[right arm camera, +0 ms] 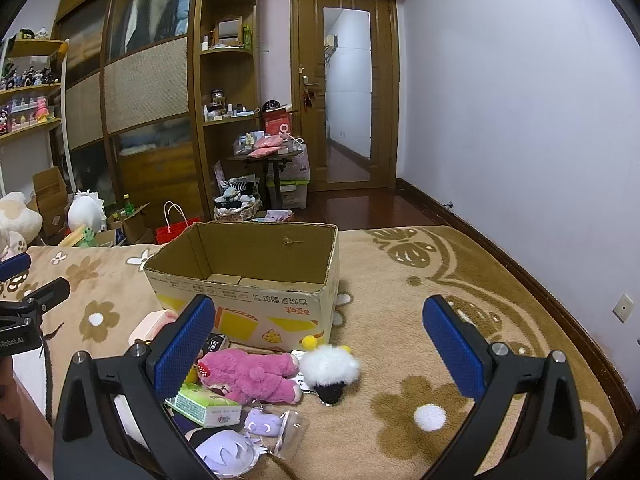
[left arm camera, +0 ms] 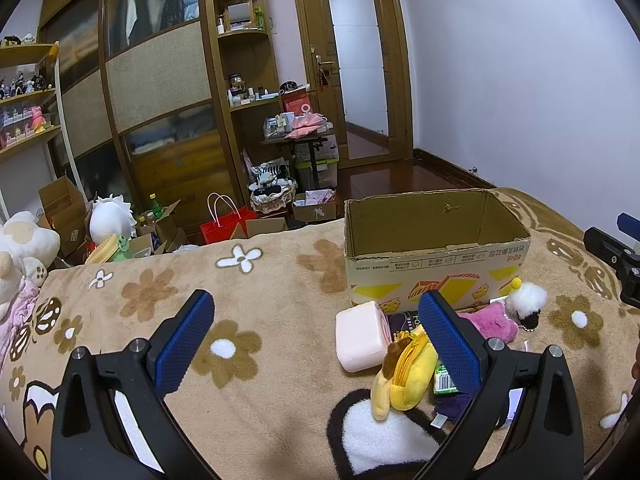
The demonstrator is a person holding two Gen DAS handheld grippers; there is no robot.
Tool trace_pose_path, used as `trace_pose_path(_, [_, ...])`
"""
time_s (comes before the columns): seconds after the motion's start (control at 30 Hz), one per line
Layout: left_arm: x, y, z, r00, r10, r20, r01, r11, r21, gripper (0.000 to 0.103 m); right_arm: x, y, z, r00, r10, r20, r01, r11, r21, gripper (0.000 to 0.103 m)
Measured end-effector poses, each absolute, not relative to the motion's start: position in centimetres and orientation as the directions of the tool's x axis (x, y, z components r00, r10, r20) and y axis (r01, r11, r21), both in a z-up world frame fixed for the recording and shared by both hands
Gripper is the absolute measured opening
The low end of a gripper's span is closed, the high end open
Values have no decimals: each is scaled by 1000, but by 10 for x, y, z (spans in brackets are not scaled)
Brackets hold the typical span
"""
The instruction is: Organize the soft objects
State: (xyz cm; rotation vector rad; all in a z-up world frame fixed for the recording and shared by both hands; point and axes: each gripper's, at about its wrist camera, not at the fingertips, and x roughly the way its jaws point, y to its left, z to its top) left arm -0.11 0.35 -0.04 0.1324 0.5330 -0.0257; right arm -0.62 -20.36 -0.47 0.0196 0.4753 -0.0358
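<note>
A: Start at the fingers. What has each one got?

B: Nothing. The left gripper (left arm camera: 316, 344) has its blue pads spread wide with only blanket between them. The right gripper (right arm camera: 320, 352) is just as wide open and also holds nothing; both hang above the bed.

A: And the soft things, which way from the fingers?

B: They sit in a heap on the flowered blanket (right arm camera: 400, 264), just in front of the cardboard box (right arm camera: 244, 276), which stands open and looks empty. From the right gripper, the pink plush (right arm camera: 250, 374) lies just inside its left finger, low and slightly left of centre, long axis running left to right across the view. The white fluffy toy (right arm camera: 329, 366) touches the plush's right end, nearly midway between the pads. From the left gripper the heap is off to the right: the yellow plush pouch (left arm camera: 404, 376) leans against the inside of its right finger, with the pale pink block (left arm camera: 360, 336) just beyond it.

A: So which hand is nearer?

B: For the pink plush and white toy, I judge the right; it needs only to dip forward and turn so the pads close across the plush's short width. The yellow pouch is the left's.

A: Count them.

B: One box. One pink plush, one white toy, one yellow pouch, one pink block, one green-and-white tissue pack (right arm camera: 206, 404), one small purple charm (right arm camera: 262, 420), one larger lilac plush (right arm camera: 224, 454) at the bottom edge. Some flat dark packets lie under the heap; I can't count those.
</note>
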Motion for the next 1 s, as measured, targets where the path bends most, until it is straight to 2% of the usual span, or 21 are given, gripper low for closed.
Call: trace_pose_path(1.0, [-1,3,-1,861,12,-509,58,991,121,101,-6,-204,-7,886,-30,-462,38,999,9,103])
